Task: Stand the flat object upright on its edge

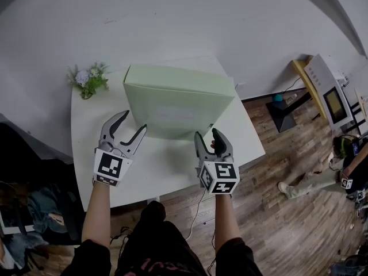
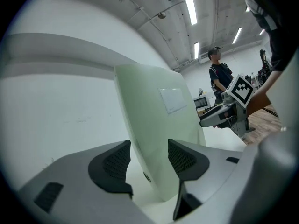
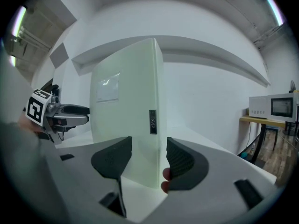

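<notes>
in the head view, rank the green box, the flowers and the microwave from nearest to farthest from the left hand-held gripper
1. green box, right in front of the left hand-held gripper.
2. flowers, at the far left corner of the table.
3. microwave, off the table, far right.

No legible text found. White label [image 3: 107,87] on near face of box [image 3: 135,139]: print unreadable. Dark label [image 3: 153,121] on right edge: characters too small.

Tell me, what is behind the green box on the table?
Behind the green box only a strip of the white table and the wall show. The tabletop directly behind it is covered.
</notes>
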`<act>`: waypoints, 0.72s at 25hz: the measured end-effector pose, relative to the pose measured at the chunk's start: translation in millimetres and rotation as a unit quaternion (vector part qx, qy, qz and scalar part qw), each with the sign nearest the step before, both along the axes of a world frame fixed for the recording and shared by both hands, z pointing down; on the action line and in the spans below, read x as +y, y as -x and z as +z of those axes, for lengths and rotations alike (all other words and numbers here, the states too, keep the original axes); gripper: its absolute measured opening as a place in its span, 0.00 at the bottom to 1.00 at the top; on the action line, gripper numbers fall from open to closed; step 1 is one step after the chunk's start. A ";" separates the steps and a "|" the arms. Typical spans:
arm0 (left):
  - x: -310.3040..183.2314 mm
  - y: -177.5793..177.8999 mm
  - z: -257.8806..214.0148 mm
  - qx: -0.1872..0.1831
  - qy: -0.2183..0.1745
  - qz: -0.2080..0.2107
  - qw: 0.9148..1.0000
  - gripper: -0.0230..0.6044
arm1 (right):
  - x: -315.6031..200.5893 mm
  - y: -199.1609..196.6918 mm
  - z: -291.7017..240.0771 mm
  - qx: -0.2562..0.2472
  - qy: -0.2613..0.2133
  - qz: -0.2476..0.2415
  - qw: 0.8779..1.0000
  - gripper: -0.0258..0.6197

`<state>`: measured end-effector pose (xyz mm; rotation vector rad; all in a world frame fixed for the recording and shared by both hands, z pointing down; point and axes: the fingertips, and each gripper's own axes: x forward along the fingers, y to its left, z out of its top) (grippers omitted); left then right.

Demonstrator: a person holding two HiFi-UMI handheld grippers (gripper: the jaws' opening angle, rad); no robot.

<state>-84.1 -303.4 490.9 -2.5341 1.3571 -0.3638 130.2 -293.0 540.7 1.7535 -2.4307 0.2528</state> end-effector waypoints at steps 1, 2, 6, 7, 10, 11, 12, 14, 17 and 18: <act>1.2 2.4 -1.8 0.005 0.002 -0.002 1.000 0.44 | 1.6 -2.7 -1.7 0.000 0.002 0.003 1.000 0.39; 2.8 4.8 -4.9 0.014 0.004 -0.006 1.000 0.44 | 3.8 -5.6 -3.4 -0.001 0.004 0.006 1.000 0.39; 15.0 11.9 -18.4 0.041 0.013 -0.025 0.999 0.44 | 22.4 -16.3 -14.6 -0.017 0.011 0.020 1.000 0.39; 19.7 12.4 -21.0 0.041 0.015 -0.029 0.999 0.44 | 29.2 -18.0 -19.9 -0.027 0.011 0.022 0.999 0.39; 37.7 9.5 -29.4 0.043 0.025 -0.032 0.998 0.44 | 48.8 -23.4 -36.7 -0.042 0.011 0.029 0.999 0.35; 44.8 8.2 -32.6 0.046 0.030 -0.031 0.998 0.44 | 55.5 -24.9 -41.3 -0.040 0.012 0.031 0.999 0.33; 52.3 7.2 -36.3 0.048 0.034 -0.032 0.998 0.43 | 62.5 -26.0 -45.8 -0.038 0.013 0.032 0.999 0.30; 67.6 6.0 -45.4 0.055 0.040 -0.033 0.997 0.39 | 77.5 -27.5 -55.9 -0.034 0.016 0.035 0.999 0.27; 89.6 5.2 -62.1 0.066 0.042 -0.039 0.996 0.30 | 98.6 -30.0 -73.0 -0.023 0.014 0.039 0.999 0.20; 96.6 4.8 -67.5 0.067 0.041 -0.041 0.996 0.27 | 104.9 -30.6 -78.8 -0.021 0.013 0.041 0.999 0.18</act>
